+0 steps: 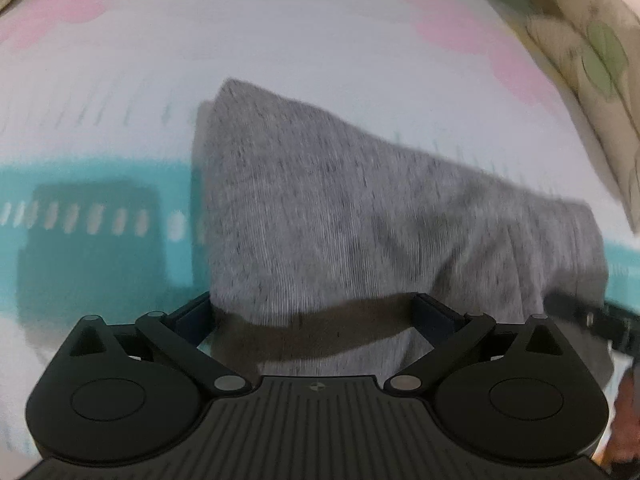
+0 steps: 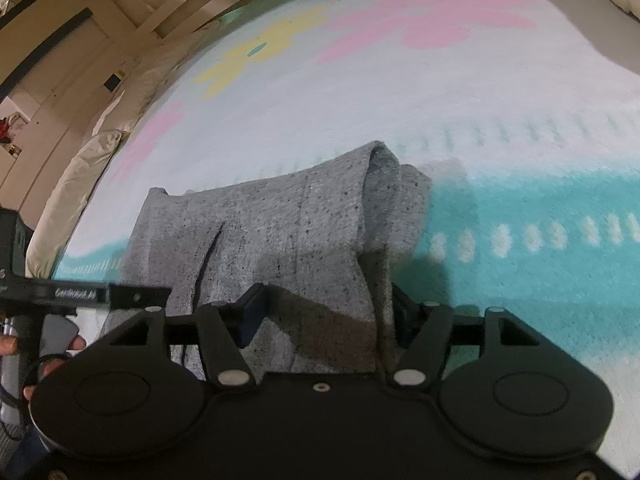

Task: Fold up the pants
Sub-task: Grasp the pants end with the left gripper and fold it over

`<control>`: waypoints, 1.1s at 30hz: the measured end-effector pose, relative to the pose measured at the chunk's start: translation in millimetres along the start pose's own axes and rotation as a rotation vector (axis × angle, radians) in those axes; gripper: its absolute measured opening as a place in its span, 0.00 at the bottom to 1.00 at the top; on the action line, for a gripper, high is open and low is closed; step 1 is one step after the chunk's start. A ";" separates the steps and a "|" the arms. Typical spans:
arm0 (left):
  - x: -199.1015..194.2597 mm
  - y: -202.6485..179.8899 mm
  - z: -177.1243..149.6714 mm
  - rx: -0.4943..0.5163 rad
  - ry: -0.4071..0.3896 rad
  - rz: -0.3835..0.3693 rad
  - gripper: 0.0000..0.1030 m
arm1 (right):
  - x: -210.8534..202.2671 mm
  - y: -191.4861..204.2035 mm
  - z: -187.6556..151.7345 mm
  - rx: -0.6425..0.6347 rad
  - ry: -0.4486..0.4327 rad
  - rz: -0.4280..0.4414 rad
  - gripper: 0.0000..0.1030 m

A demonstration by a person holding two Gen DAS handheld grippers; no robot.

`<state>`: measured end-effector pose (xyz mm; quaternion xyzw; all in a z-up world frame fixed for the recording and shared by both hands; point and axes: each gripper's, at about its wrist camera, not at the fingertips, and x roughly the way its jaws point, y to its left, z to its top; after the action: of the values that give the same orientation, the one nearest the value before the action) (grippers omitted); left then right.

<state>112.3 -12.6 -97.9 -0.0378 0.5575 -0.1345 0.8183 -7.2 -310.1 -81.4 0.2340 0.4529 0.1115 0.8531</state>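
Note:
Grey pants (image 1: 340,200) lie folded into a thick stack on a pastel blanket (image 1: 280,32). In the left wrist view my left gripper (image 1: 312,312) hangs over the stack's near end. Its jaws stand wide open and the cloth passes between them without being pinched. In the right wrist view the pants (image 2: 280,220) reach away from me, with a doubled fold at their right side. My right gripper (image 2: 328,316) is open and straddles the near part of that fold; cloth fills most of the gap. The left gripper (image 2: 80,292) shows as a black bar at the left edge.
The blanket (image 2: 480,100) has a teal band and pink and yellow flowers, and spreads on all sides of the pants. A leaf-patterned cushion (image 1: 592,60) lies at the far right. White bedding (image 2: 80,168) rims the left side. A person's hand (image 2: 12,346) holds the left tool.

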 end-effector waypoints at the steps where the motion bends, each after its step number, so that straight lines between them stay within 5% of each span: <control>1: 0.1 0.7 -1.4 -0.025 -0.029 0.000 1.00 | 0.0 -0.6 -0.5 0.002 -0.002 0.004 0.67; 7: -0.6 -4.5 -5.3 -0.018 -0.051 0.017 0.96 | -3.2 2.0 -1.3 -0.013 -0.010 0.012 0.53; 12: -30.8 -15.2 -11.7 0.009 -0.114 0.040 0.25 | -11.6 33.0 2.7 -0.094 -0.006 -0.055 0.36; 14: -36.2 -16.4 -14.0 0.019 -0.125 0.063 0.18 | -19.3 51.3 6.1 -0.140 -0.015 -0.080 0.35; 19: -63.1 -16.5 -20.9 0.008 -0.189 0.109 0.14 | -40.6 84.9 26.7 -0.169 -0.079 0.013 0.34; 23: -100.6 7.3 -2.9 -0.010 -0.314 0.202 0.14 | -34.4 122.0 52.3 -0.215 -0.127 0.082 0.34; 28: -113.1 65.2 39.1 -0.155 -0.342 0.260 0.14 | 23.6 172.1 95.3 -0.249 -0.122 0.117 0.34; 33: -79.9 116.2 67.7 -0.237 -0.282 0.324 0.15 | 96.6 202.9 109.8 -0.315 -0.049 0.083 0.34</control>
<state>168.1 114.0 -25.0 -0.0621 0.4484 0.0717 0.8888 142.4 -128.4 3.2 0.1186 0.3987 0.2107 0.8846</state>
